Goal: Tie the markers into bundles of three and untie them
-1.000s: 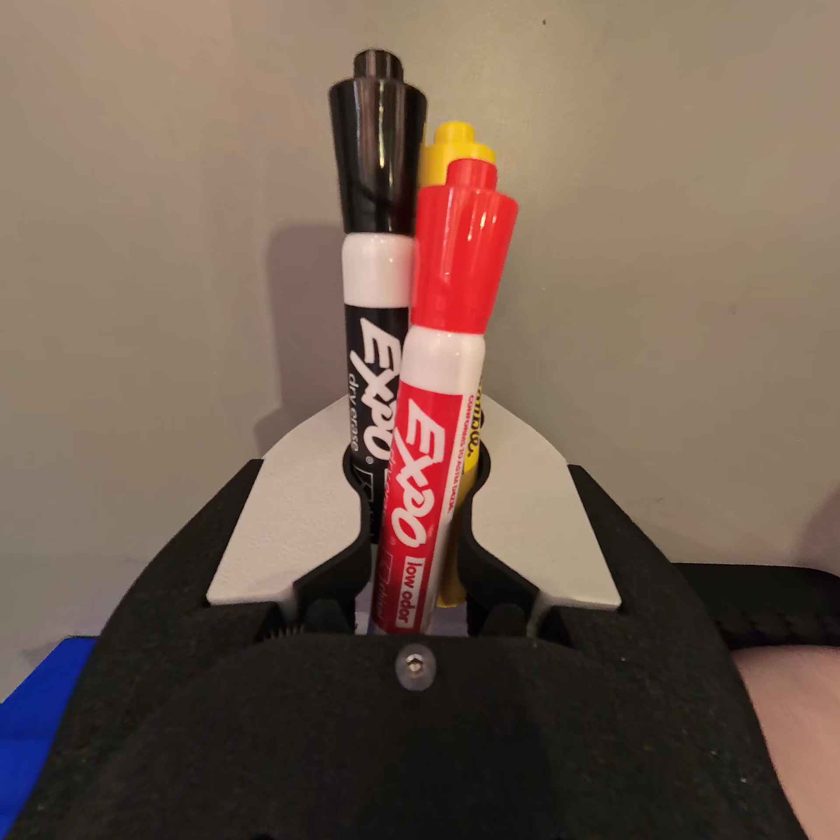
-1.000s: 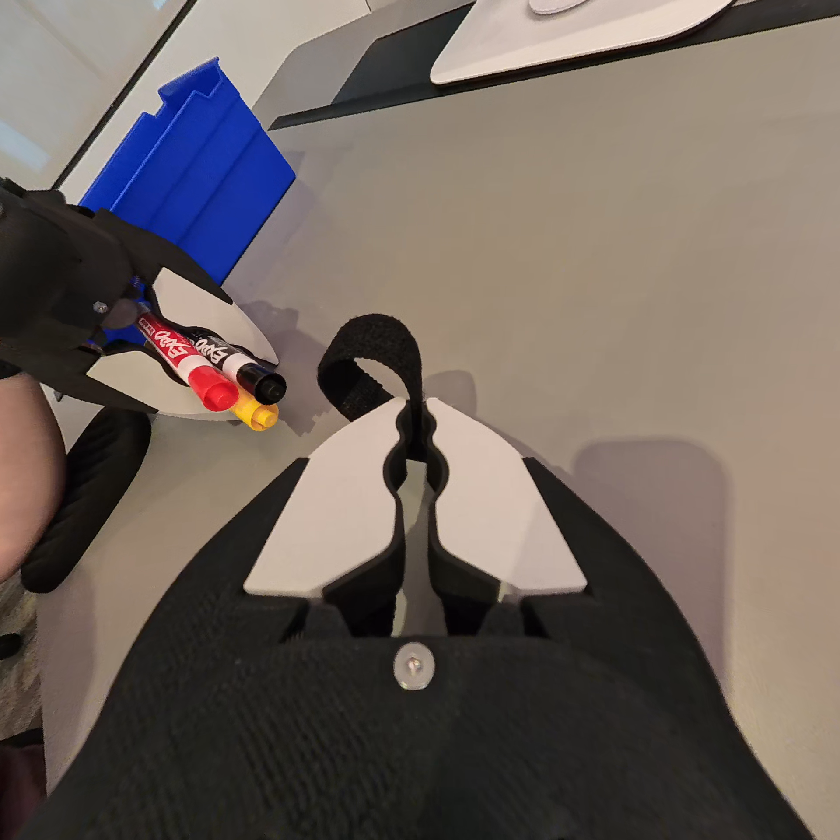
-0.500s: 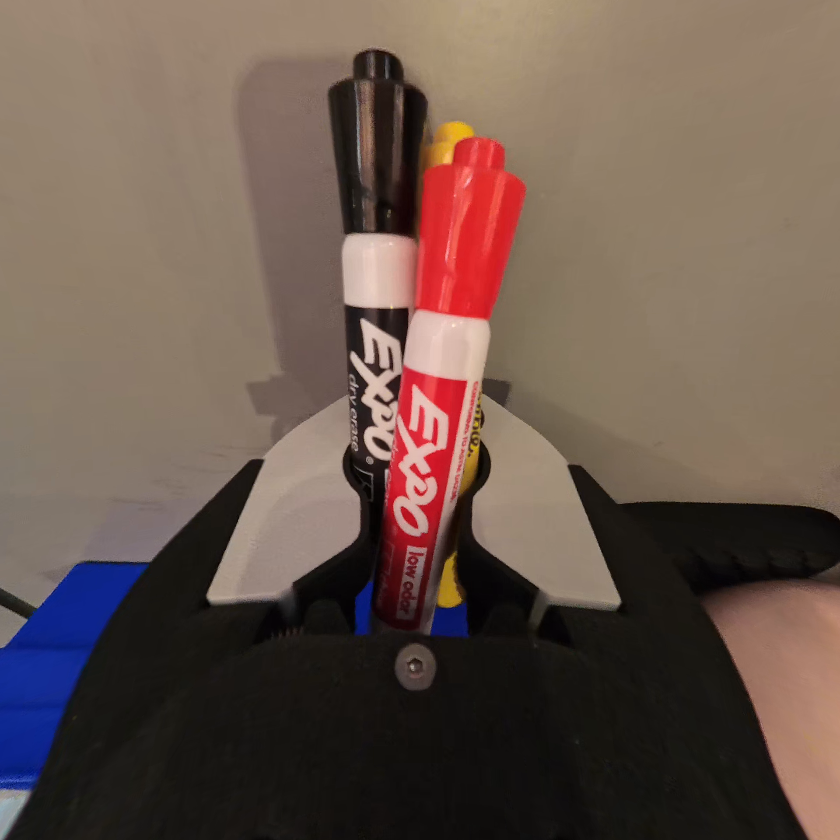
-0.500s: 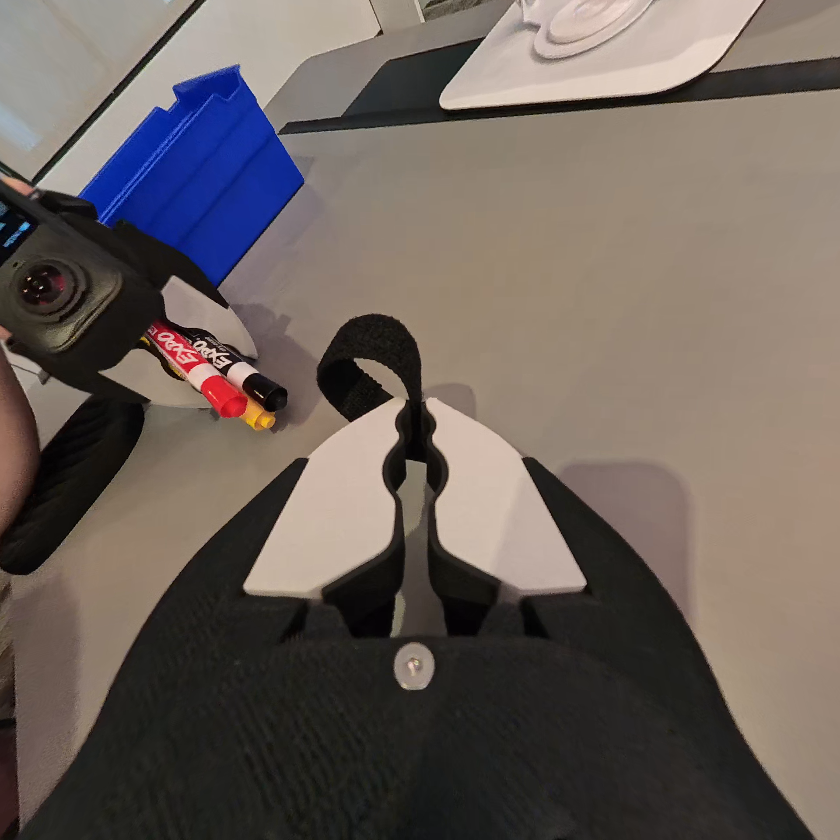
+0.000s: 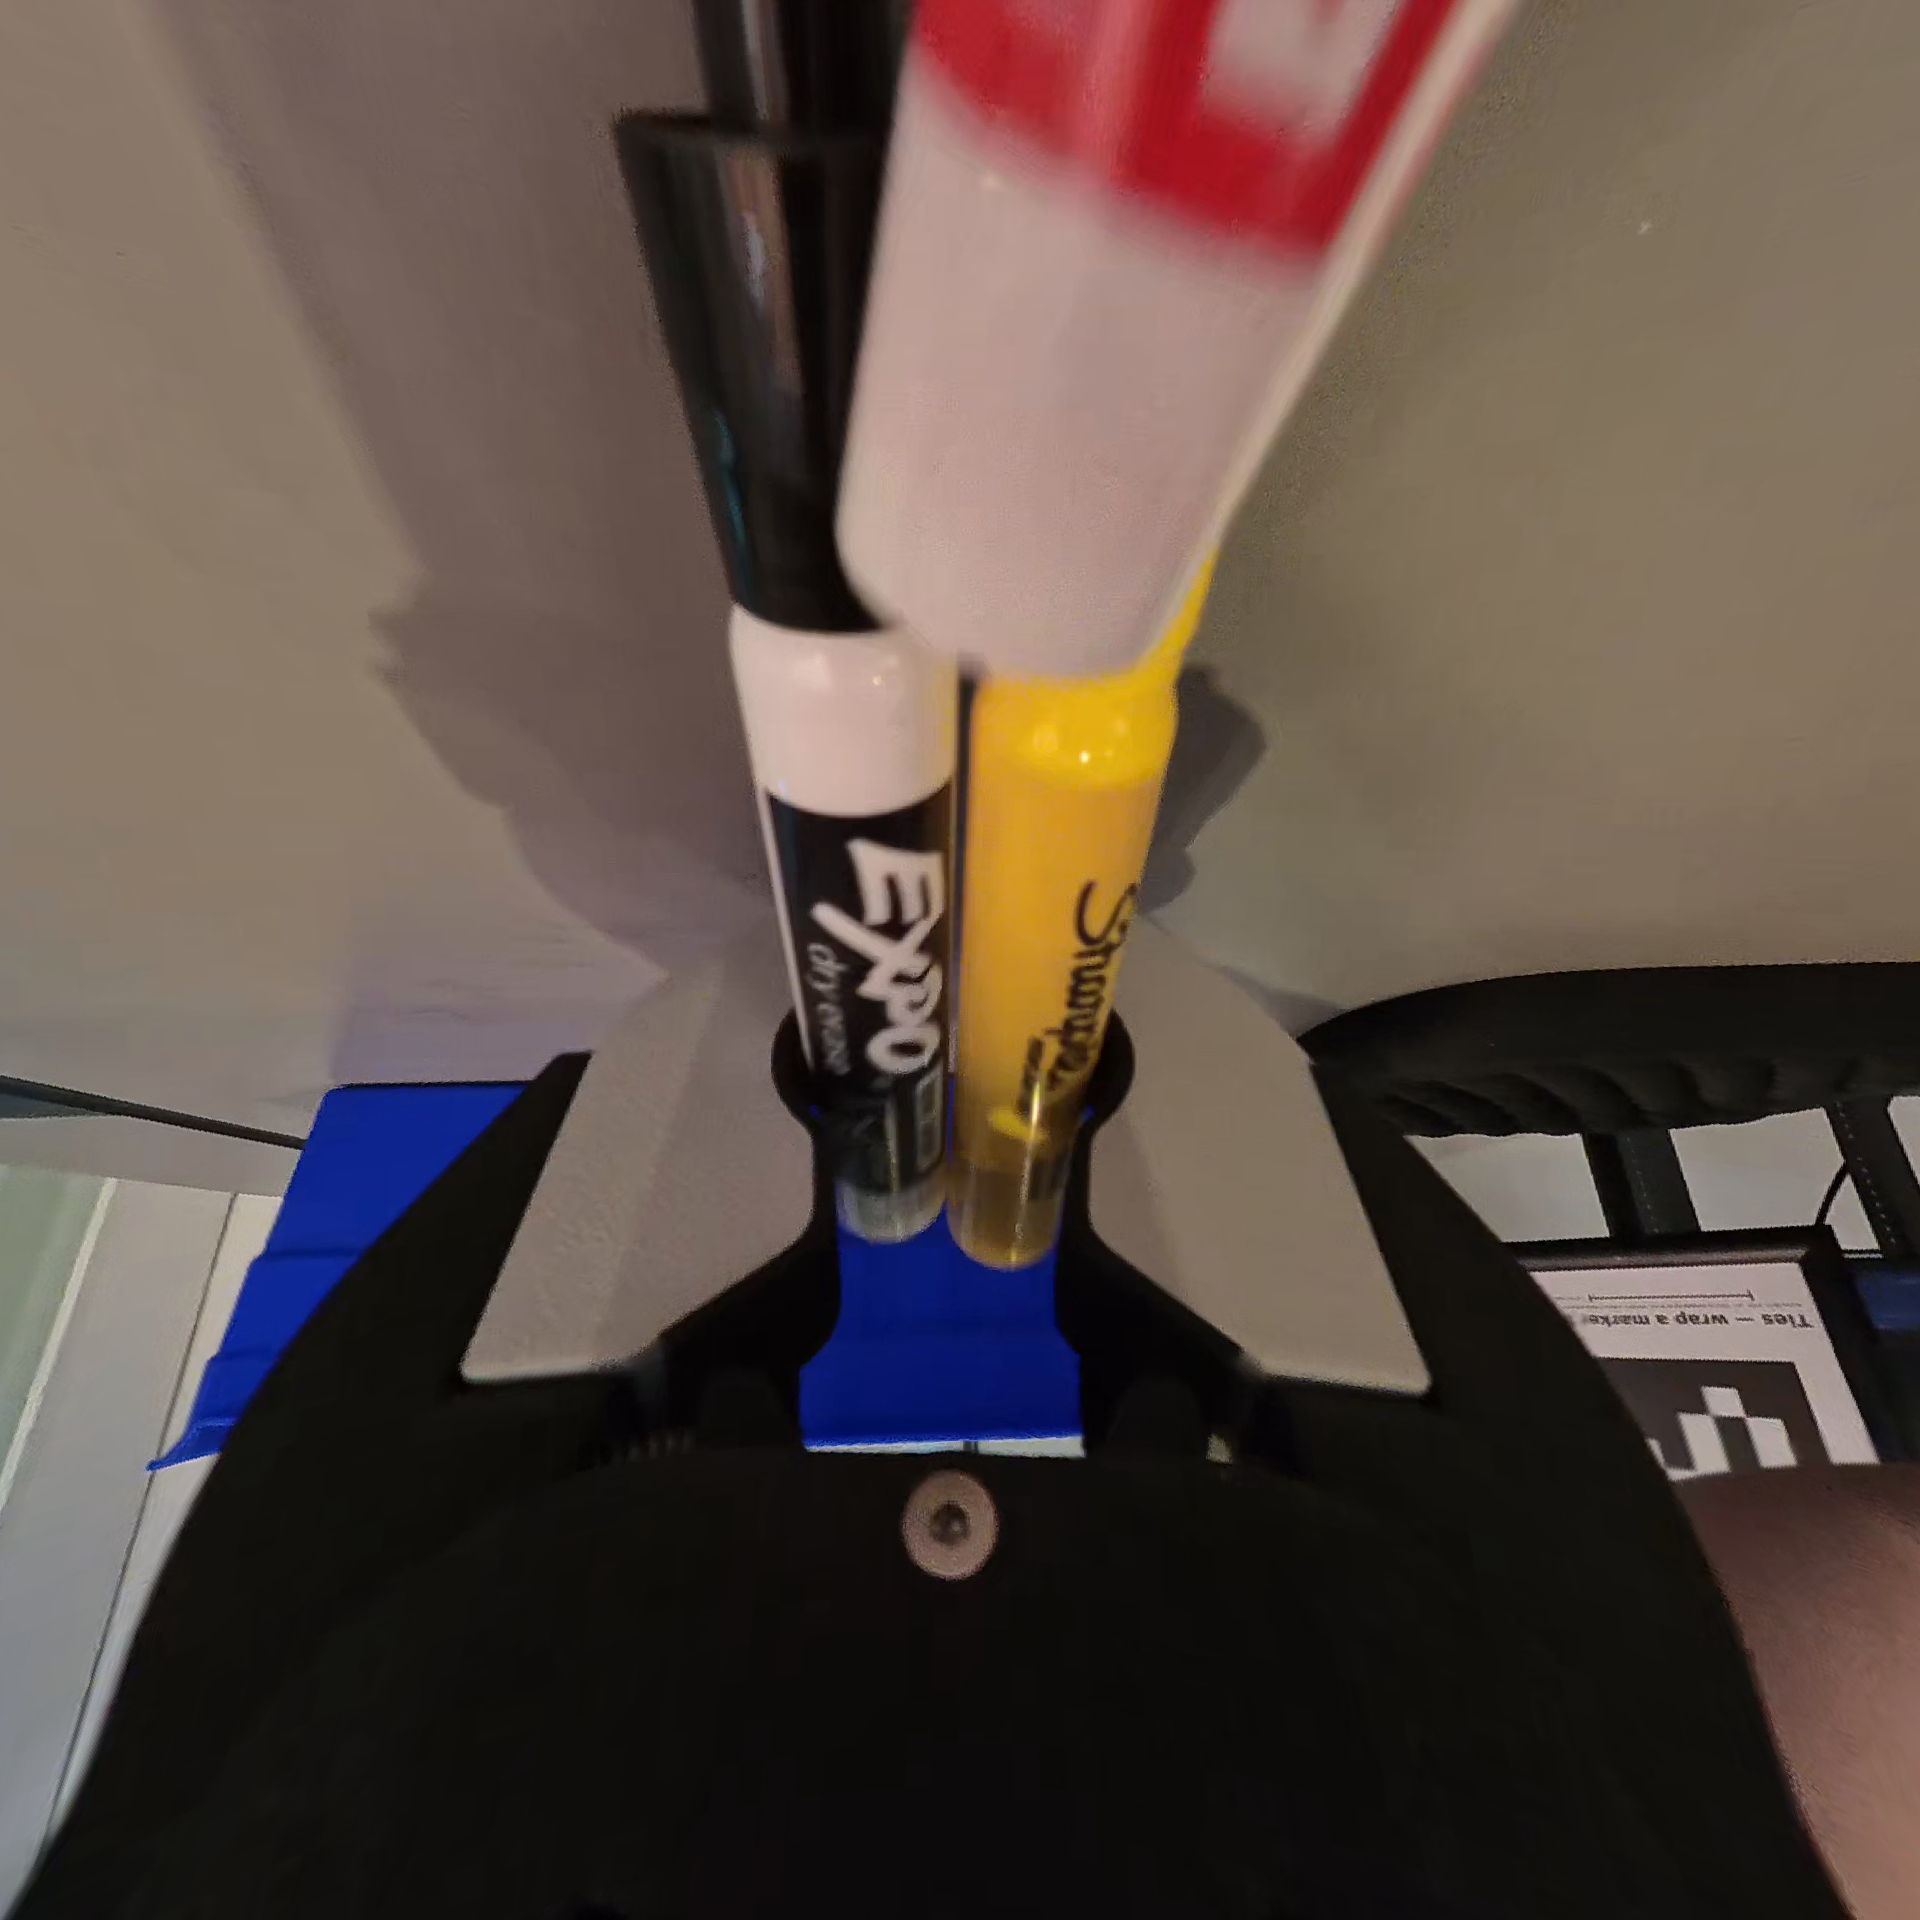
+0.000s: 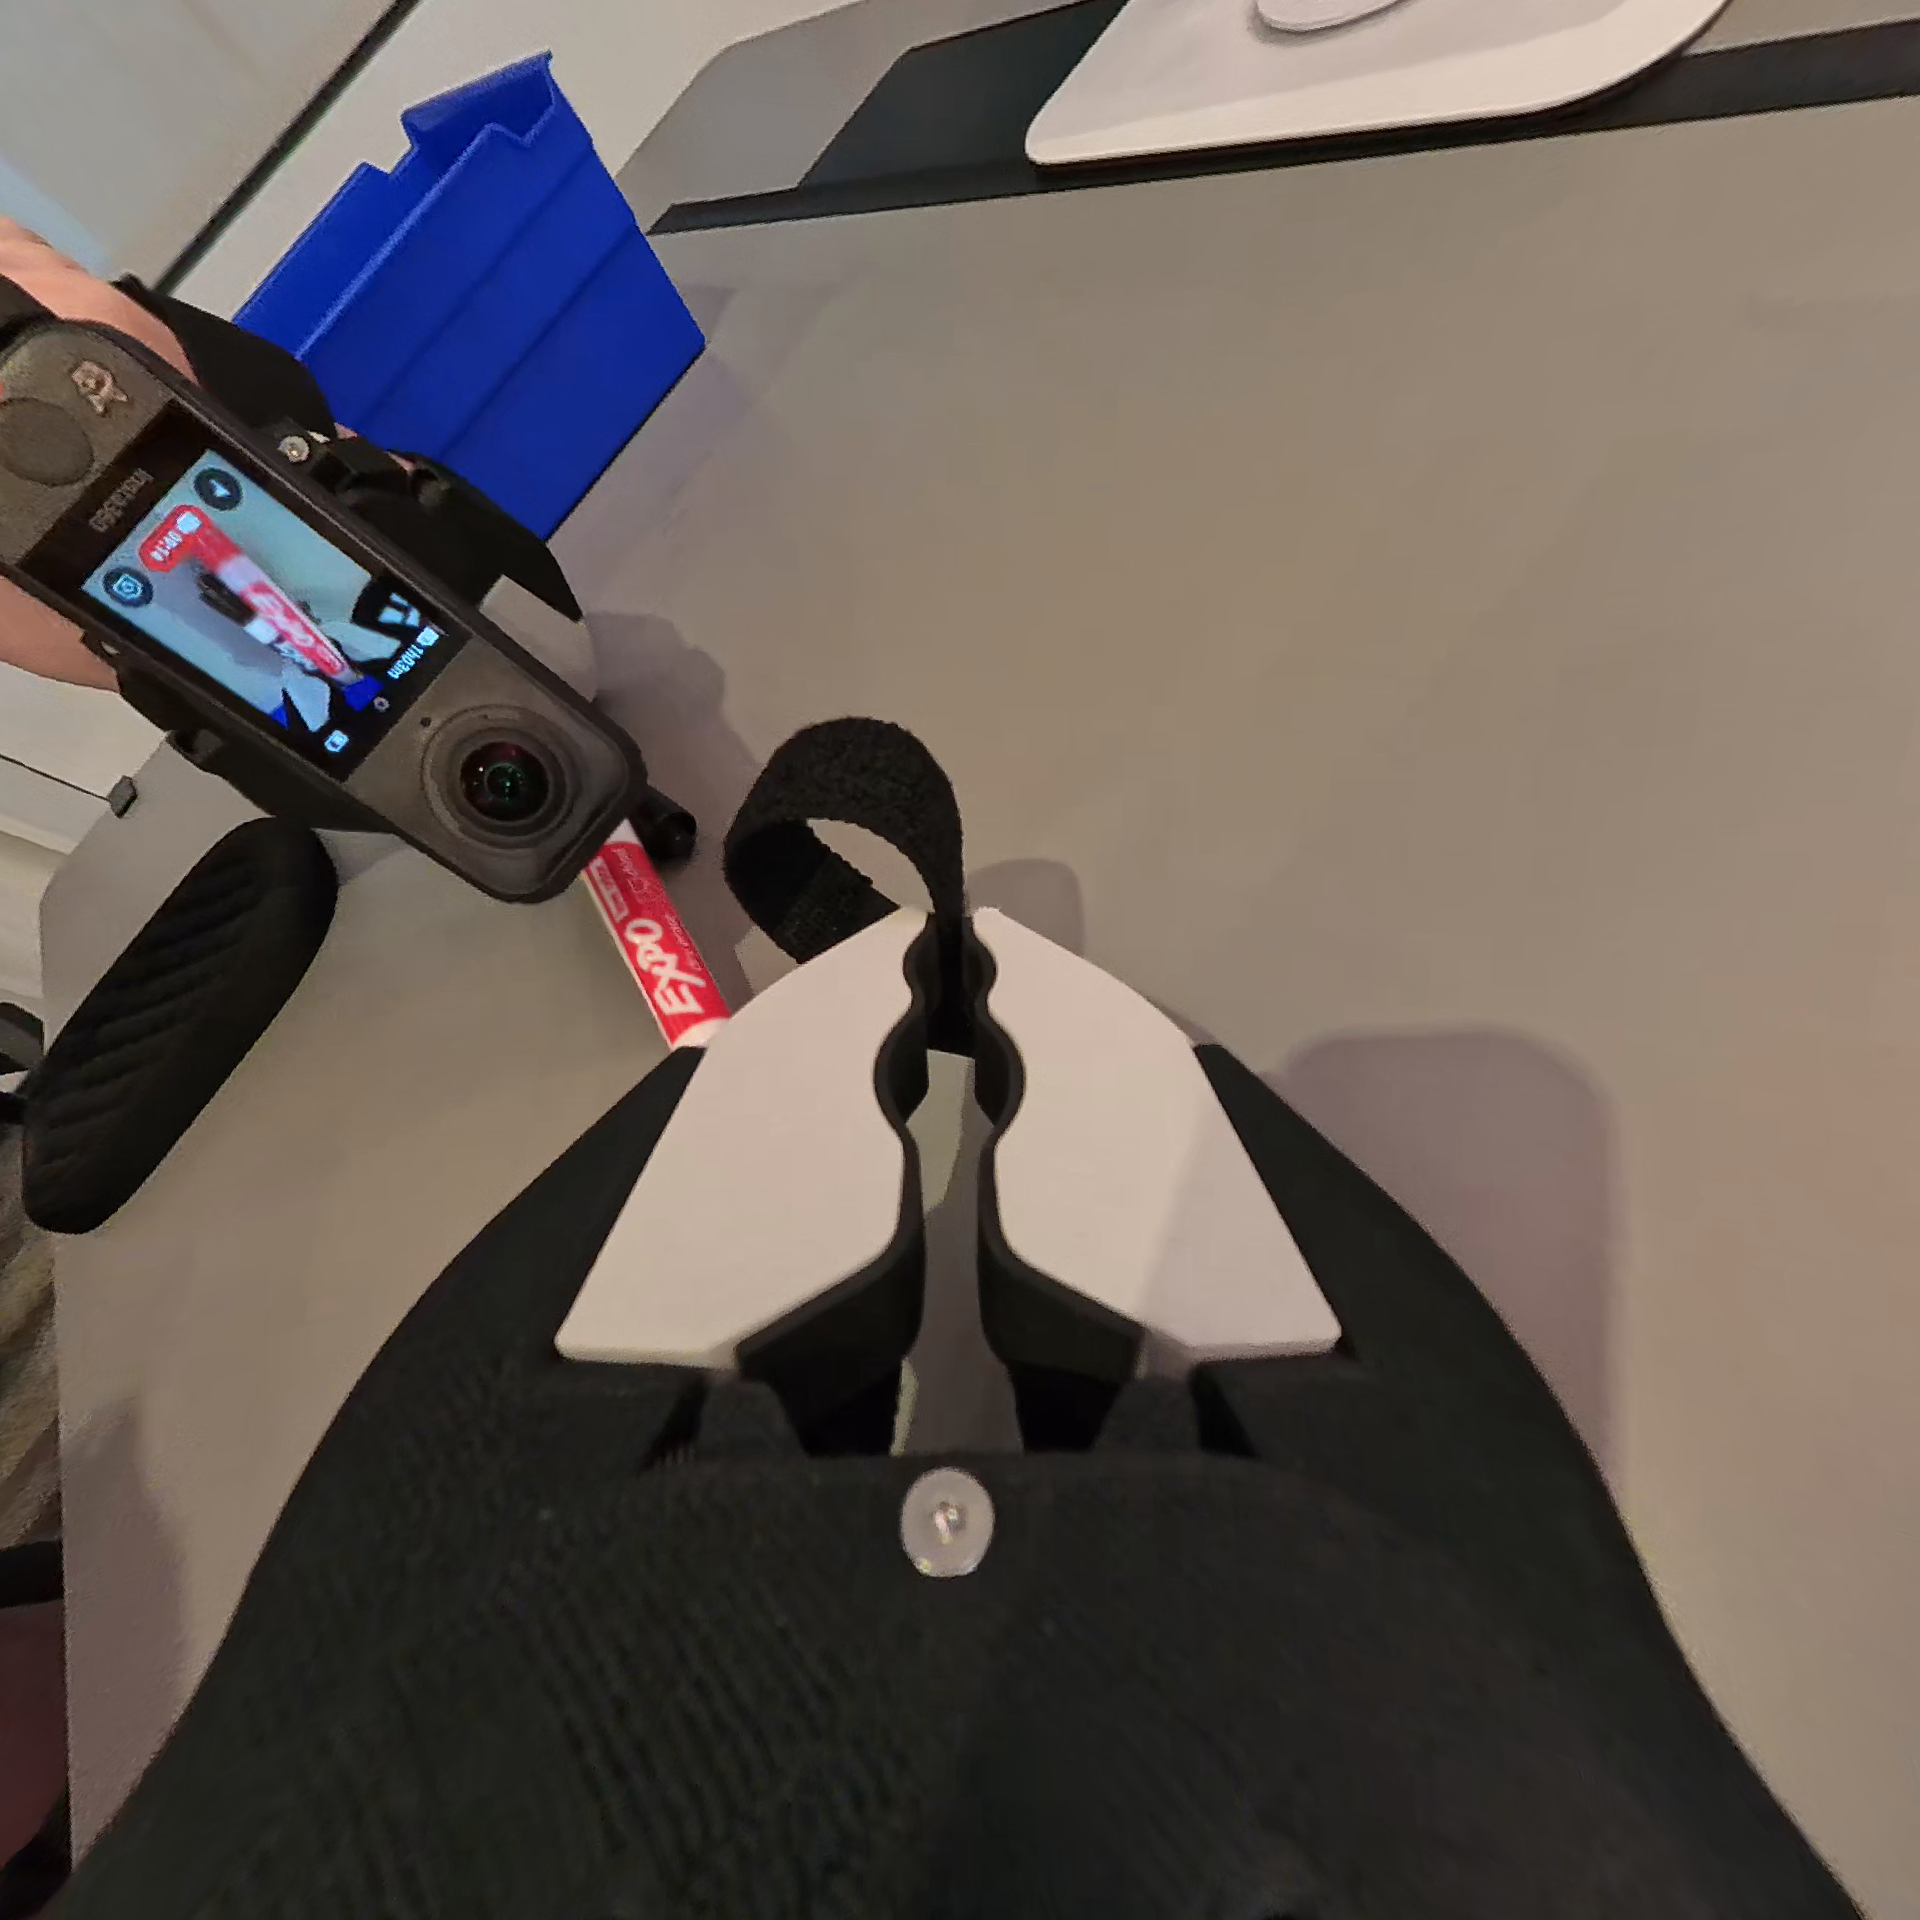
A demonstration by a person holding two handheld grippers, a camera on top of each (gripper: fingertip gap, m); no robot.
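Left tool point(image 5: 951, 1081): fingers pinch the black dry-erase marker point(image 5: 852, 914) and the yellow plastic marker point(image 5: 1049, 914) side by side in the round notch, caps pointing down at the grey worktop point(image 5: 1558, 623). Likely held so to square the ends before binding.

The red-and-white dry-erase marker point(image 5: 1049, 343) is out of the notch, blurred, and tilted across the other two; in the right wrist view it point(image 6: 665, 956) lies slanted near the worktop. Half a second ago all three sat together in the grip, so the red one has slipped free.

Right tool point(image 6: 951, 997): fingers pressed together on the black hook-and-loop strap point(image 6: 842, 800), its loop standing up, apart from the markers, ready for wrapping. Blue plastic bin point(image 6: 468, 301) stands behind.
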